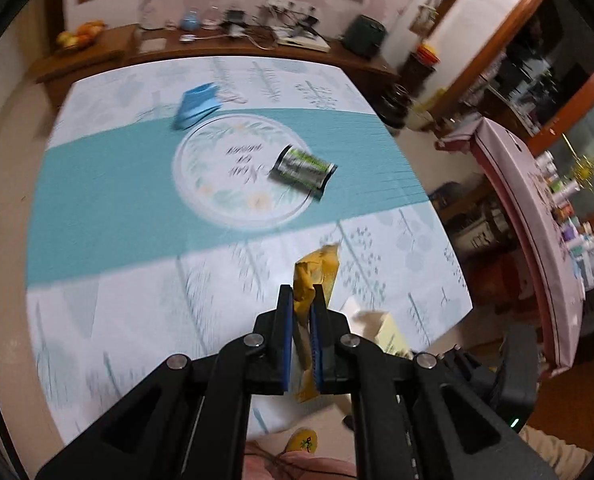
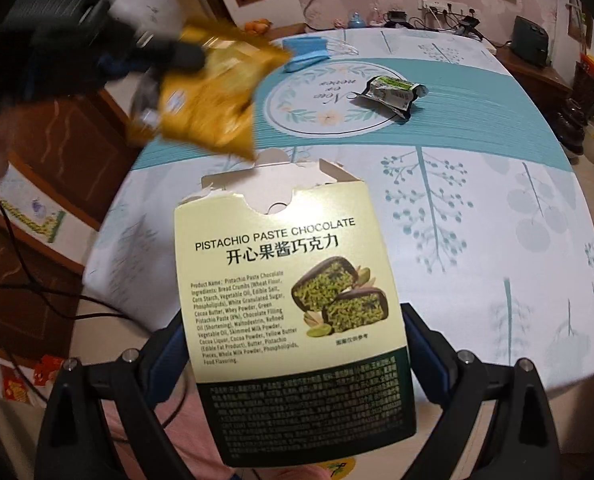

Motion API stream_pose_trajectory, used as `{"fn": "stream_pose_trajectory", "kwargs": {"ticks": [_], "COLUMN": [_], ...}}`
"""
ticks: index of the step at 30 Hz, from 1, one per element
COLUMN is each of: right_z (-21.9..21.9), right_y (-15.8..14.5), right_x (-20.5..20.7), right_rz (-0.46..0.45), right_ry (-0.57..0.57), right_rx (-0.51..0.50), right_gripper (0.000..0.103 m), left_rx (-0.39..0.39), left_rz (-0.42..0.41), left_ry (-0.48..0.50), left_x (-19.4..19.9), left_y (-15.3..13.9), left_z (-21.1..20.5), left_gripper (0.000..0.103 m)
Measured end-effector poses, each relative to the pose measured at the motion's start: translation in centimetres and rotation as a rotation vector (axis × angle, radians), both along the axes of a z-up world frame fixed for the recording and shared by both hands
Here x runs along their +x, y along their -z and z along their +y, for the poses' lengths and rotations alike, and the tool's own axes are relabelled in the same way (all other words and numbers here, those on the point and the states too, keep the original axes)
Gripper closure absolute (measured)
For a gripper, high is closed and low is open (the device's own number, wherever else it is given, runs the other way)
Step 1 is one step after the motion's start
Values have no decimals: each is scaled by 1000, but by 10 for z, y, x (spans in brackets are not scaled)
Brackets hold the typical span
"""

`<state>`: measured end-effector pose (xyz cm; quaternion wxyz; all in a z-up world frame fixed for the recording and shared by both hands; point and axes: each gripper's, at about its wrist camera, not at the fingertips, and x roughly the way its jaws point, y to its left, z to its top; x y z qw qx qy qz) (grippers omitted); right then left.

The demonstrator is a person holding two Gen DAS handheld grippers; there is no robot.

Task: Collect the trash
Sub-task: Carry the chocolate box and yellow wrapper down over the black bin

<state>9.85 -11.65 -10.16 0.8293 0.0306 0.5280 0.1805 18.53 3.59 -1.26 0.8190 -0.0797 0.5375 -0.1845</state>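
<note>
My left gripper [image 1: 304, 294] is shut on a yellow snack wrapper [image 1: 318, 272] and holds it above the table's near edge; the wrapper also shows in the right wrist view [image 2: 209, 100], blurred, just above the box's open top. My right gripper [image 2: 293, 320] is shut on an open pistachio chocolate box [image 2: 289, 280], held upright with its torn top flaps open. A green and black wrapper [image 1: 302, 168] [image 2: 391, 94] lies on the table near the round print. A blue folded item [image 1: 196, 106] [image 2: 307, 54] lies at the far side.
The table [image 1: 97, 184] [image 2: 497, 120] has a teal and white floral cloth. A wooden sideboard [image 1: 237, 46] with cables, a fruit bowl and small appliances stands behind it. A second cloth-covered table [image 1: 537, 220] is at the right.
</note>
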Motion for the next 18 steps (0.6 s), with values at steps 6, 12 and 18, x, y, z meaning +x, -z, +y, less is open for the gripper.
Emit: {"fn": "stream_pose_trajectory", "kwargs": {"ticks": [6, 12, 18], "right_z": [-16, -25, -25], "right_y": [-10, 1, 21], "right_x": [-46, -89, -131], "right_rz": [-5, 29, 91], "right_ry": [-39, -52, -51], "right_rx": [47, 41, 59], "right_gripper": [8, 8, 8], "left_rx": [6, 5, 52], "left_rz": [-30, 16, 59], "left_ry": [-95, -140, -140], "left_x": [-87, -153, -196], "left_y": [2, 20, 38], "left_z": [-2, -6, -8], "left_gripper": [97, 97, 97]}}
